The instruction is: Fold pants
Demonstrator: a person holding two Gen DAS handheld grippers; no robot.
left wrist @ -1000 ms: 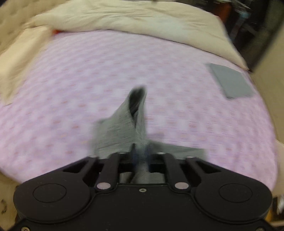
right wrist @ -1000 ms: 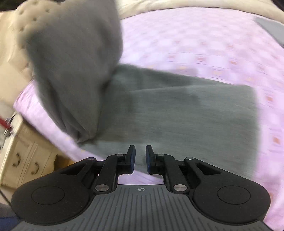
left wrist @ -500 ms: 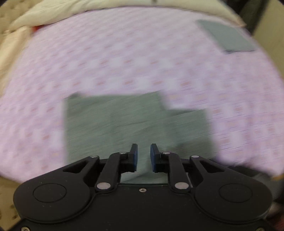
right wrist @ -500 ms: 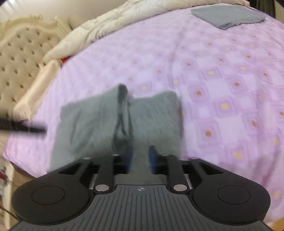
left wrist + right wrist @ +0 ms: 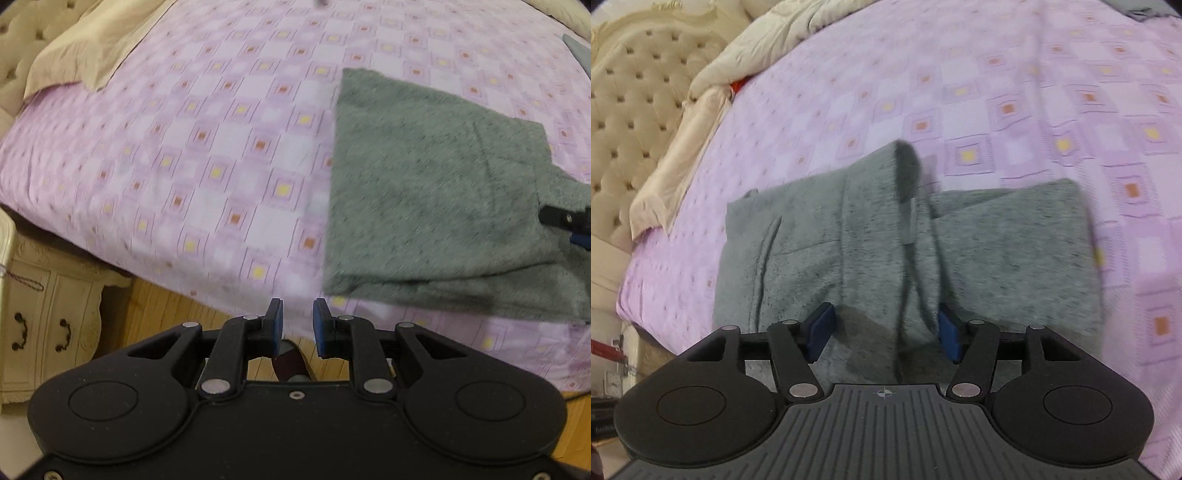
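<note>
The grey pants (image 5: 436, 206) lie folded on the purple patterned bedspread (image 5: 221, 147), to the right in the left wrist view. My left gripper (image 5: 297, 325) is open with a narrow gap, empty, off the bed's near edge and left of the pants. My right gripper (image 5: 884, 328) is wide open over the near edge of the pants (image 5: 831, 251); a raised flap of grey cloth (image 5: 905, 184) stands between the jaws, blurred. A tip of the right gripper (image 5: 565, 221) shows on the pants at the right edge of the left wrist view.
A cream quilt (image 5: 85, 51) lies at the head of the bed by a tufted headboard (image 5: 631, 96). A cream nightstand (image 5: 48, 306) stands on the wood floor by the bed's corner. Another grey garment (image 5: 578, 48) lies at the far right.
My left gripper let go of the pants and pulled back left off the bed's edge. My right gripper's jaws opened wide, releasing the cloth flap over the folded pants.
</note>
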